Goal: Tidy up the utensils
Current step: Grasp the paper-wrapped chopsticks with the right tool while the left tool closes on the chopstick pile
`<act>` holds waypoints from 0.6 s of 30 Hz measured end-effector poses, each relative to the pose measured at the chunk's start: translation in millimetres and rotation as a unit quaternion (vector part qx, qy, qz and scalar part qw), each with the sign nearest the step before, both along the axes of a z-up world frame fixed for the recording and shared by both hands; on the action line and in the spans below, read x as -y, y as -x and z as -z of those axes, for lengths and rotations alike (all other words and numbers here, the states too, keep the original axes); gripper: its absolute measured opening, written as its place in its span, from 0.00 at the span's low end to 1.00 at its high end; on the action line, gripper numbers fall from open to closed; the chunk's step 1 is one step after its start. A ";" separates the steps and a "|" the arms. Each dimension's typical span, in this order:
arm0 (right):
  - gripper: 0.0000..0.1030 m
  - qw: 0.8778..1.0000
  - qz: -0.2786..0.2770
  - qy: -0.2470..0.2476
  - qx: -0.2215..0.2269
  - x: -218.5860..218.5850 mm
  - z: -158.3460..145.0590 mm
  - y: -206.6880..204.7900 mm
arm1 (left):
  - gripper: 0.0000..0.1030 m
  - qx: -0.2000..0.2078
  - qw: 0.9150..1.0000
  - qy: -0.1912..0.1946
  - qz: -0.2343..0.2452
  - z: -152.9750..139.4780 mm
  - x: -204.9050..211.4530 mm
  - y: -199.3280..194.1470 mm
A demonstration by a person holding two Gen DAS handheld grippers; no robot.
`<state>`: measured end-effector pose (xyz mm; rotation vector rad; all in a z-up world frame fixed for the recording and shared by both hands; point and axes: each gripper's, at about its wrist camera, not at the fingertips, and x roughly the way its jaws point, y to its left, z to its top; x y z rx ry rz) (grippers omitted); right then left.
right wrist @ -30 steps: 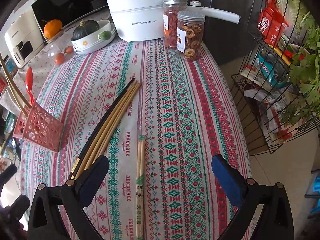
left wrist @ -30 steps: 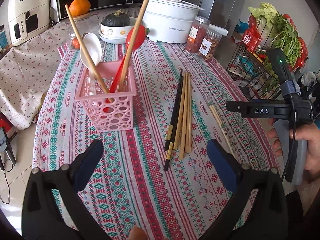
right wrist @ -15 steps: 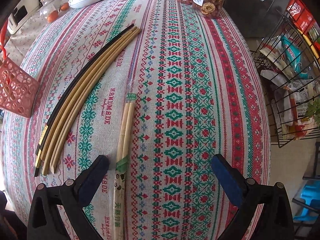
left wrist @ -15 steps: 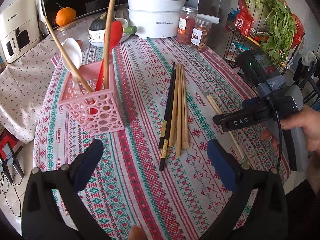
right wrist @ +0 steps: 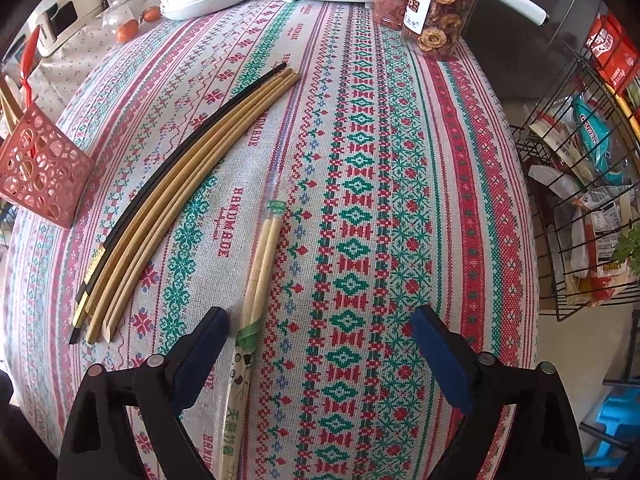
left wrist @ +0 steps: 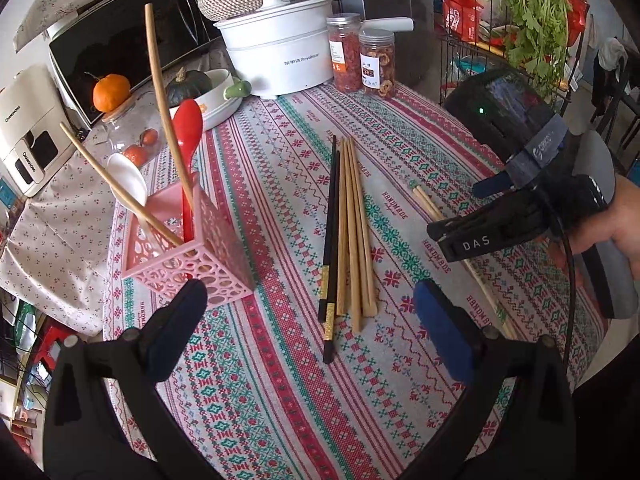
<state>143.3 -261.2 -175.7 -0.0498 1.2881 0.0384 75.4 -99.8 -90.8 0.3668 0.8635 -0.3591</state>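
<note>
Both grippers' fingers [right wrist: 440, 364] spread wide, holding nothing; wrapped chopsticks [right wrist: 260, 264] lie lengthwise between the right ones, tips pointing away; loose chopsticks [left wrist: 348, 232] lie alongside.

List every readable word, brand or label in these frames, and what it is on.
"Royalstar": white electric pot.
"HANDMADE": woven into the striped tablecloth.
"DAS": black right claw.
"ORICO": grey strap on that claw's black box.
"CHANGHONG": white appliance.
"天然竹筷", roughly: paper-sleeved bamboo chopsticks.
Jar labels: too small.
</note>
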 end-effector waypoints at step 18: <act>0.10 0.993 0.055 -0.099 0.015 56.7 -22.5 10.8 | 0.19 -0.098 0.995 -0.003 -0.035 34.6 89.9 -118.5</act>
